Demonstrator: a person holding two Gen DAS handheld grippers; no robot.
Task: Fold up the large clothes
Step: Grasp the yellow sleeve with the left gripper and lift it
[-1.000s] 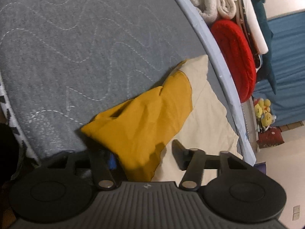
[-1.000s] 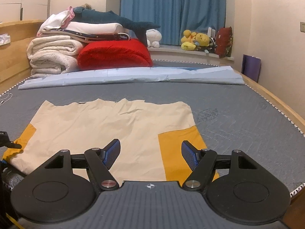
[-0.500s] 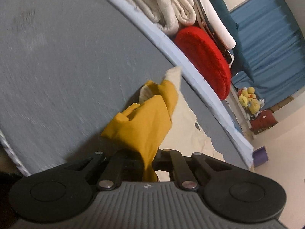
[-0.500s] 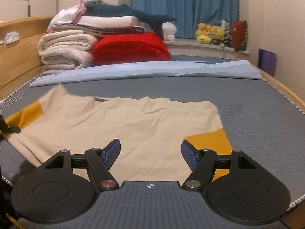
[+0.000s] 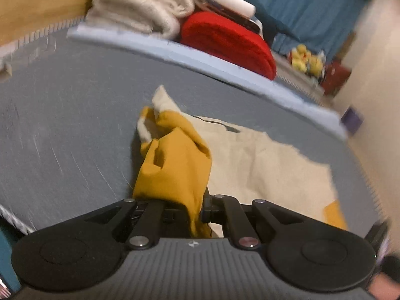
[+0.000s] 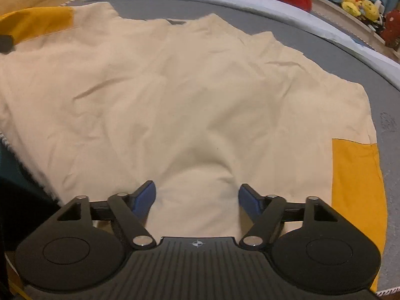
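A large cream shirt [image 6: 190, 95] with mustard-yellow sleeves lies spread on the grey mattress [image 5: 62, 130]. My left gripper [image 5: 193, 208] is shut on the yellow left sleeve [image 5: 175, 165] and holds it lifted above the mattress; that sleeve shows raised at the far left of the right wrist view [image 6: 35, 23]. My right gripper [image 6: 197, 197] is open, low over the cream body near its front hem, with a hump of cloth between the fingers. The other yellow sleeve [image 6: 357, 190] lies flat at the right.
A light blue folded sheet [image 5: 200, 60] runs along the far edge of the mattress. Behind it are stacked cream blankets [image 5: 140, 7], a red cushion [image 5: 230, 42] and yellow plush toys [image 6: 360, 5]. A wooden bed frame [image 5: 37, 7] stands at the left.
My left gripper closed on the yellow sleeve and lifted it, swinging toward the shirt. My right gripper moved forward and tilted down over the cream body, staying open.
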